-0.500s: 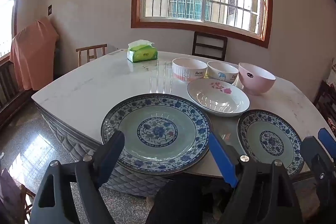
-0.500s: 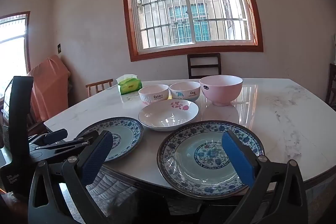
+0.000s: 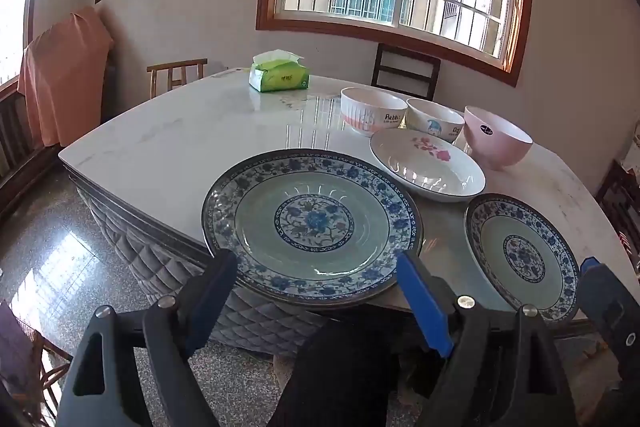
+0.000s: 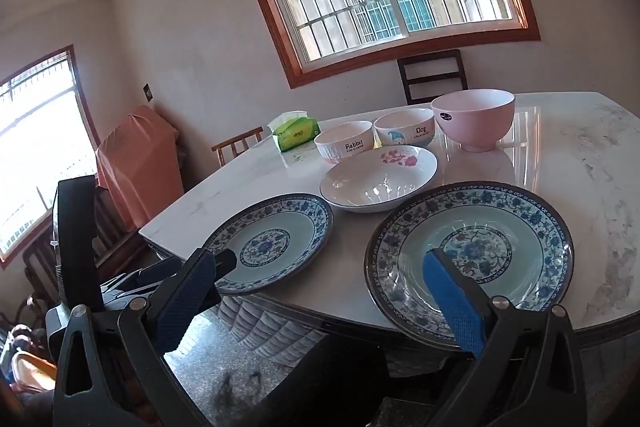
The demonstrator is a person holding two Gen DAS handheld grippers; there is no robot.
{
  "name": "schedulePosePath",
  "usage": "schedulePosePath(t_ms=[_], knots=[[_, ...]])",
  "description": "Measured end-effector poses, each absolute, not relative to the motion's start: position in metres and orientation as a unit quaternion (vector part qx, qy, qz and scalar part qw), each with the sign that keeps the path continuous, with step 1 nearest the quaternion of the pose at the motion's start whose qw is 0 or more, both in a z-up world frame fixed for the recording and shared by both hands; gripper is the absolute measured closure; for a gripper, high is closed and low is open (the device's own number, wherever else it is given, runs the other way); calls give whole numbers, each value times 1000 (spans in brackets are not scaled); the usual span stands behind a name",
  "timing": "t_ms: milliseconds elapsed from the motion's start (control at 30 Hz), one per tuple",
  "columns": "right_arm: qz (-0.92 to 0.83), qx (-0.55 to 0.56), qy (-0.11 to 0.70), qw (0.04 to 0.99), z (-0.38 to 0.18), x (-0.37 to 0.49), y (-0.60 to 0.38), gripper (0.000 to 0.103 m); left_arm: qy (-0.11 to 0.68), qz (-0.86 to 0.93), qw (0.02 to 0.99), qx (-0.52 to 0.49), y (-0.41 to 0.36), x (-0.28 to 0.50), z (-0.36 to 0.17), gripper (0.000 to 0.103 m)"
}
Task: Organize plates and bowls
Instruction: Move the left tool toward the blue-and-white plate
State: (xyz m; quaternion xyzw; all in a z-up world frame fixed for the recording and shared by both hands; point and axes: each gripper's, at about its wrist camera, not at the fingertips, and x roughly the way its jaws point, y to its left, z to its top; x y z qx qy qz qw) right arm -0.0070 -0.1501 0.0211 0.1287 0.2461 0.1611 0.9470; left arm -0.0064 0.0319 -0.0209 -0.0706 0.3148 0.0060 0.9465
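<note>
Resting on the white marble surface (image 3: pixel 168 147) are two blue-and-white floral plates with pale green wells: the left plate (image 3: pixel 312 225) and the right plate (image 4: pixel 472 255), both overhanging the near edge. Behind and between them lies a white dish (image 3: pixel 426 165) with a pink flower print, and behind that stand a striped "Rabbit" bowl (image 3: pixel 372 111), a "Dog" bowl (image 3: pixel 434 121) and a plain pink bowl (image 3: pixel 496 137) in a row. A green tissue pack (image 3: pixel 279 75) sits well apart at the far side. The left tool (image 3: pixel 316 307) is released, its jaws spread before the left plate, holding nothing. The right tool (image 4: pixel 320 307) is likewise released and empty. Compared with half a second earlier, both tools have closed in on the plates; the right one has rolled, its right pad now overlapping the right plate in view.
</note>
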Motion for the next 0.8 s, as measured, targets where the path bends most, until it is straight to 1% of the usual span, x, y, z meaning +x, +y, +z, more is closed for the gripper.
schedulePosePath(t_ms=[100,267,400,533,633,700,800], knots=[[161,151,261,940,18,-12,-153,0,318,5,945,-73,30,-19,-29,19],[152,140,284,936,9,-26,-145,0,331,19,942,-54,24,-38,-40,19],[138,121,275,944,10,-35,-142,0,310,35,949,-45,23,-49,-35,19],[160,124,261,944,8,-43,-140,0,279,42,959,-24,19,-64,-28,19],[172,116,248,946,12,-49,-137,0,265,36,963,-39,23,-74,-25,19],[191,103,240,946,15,-53,-130,0,288,6,956,-55,25,-71,-30,18],[227,82,253,937,15,-52,-118,0,372,-50,924,-74,23,-54,-49,17]])
